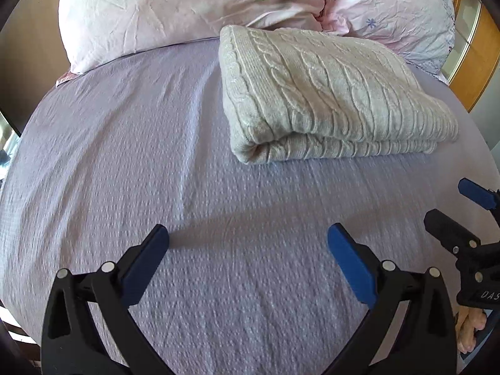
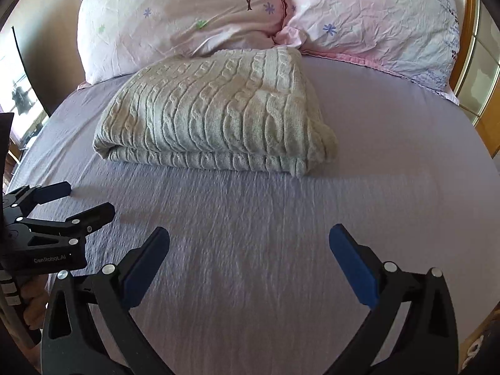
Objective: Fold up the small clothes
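A: The left tongs point(image 1: 248, 234)?
B: Spread wide, nothing between them, hovering above the lilac bed sheet point(image 1: 125, 156).
A: The knitted garment point(image 1: 325, 93)?
B: Folded on the bed at one o'clock from them, its far edge against the pink pillows point(image 1: 187, 9).
A: The right tongs point(image 2: 249, 234)?
B: Also agape and empty; the garment lies at eleven o'clock
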The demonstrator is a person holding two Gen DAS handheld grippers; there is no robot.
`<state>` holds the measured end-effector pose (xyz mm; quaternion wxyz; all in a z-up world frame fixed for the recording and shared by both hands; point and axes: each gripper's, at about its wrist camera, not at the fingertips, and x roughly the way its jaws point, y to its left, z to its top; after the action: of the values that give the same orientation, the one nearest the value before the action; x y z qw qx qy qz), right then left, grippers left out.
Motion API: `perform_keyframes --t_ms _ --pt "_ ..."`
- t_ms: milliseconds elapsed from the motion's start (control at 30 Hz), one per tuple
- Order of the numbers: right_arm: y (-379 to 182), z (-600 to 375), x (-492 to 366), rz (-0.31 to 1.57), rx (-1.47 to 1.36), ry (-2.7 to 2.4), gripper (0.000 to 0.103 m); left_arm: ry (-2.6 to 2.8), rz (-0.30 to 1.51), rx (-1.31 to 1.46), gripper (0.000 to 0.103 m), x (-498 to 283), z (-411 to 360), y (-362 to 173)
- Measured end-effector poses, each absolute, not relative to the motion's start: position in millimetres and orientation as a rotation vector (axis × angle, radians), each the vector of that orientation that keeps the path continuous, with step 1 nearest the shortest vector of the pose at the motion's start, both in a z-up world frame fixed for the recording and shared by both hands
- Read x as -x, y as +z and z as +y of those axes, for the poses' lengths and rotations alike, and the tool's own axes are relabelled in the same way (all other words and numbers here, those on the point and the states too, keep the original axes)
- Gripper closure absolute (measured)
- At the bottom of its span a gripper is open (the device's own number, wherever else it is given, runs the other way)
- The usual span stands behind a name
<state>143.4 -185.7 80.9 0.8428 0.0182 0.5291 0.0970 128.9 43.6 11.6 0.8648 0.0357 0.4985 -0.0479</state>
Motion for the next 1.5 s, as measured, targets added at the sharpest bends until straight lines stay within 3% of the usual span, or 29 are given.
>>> perform_keyframes --t_ms 300,1500 --pt "64.2 -180.2 -142.2 1.153 -0.004 0.151 0.001 -0.099 0.970 -0.076 0.002 -118.9 45.4 11.0" --pt "65.0 -180.4 -140.5 1.154 -0.001 0.151 0.001 -0.101 0.966 -0.081 0.002 -120.0 43.3 11.6"
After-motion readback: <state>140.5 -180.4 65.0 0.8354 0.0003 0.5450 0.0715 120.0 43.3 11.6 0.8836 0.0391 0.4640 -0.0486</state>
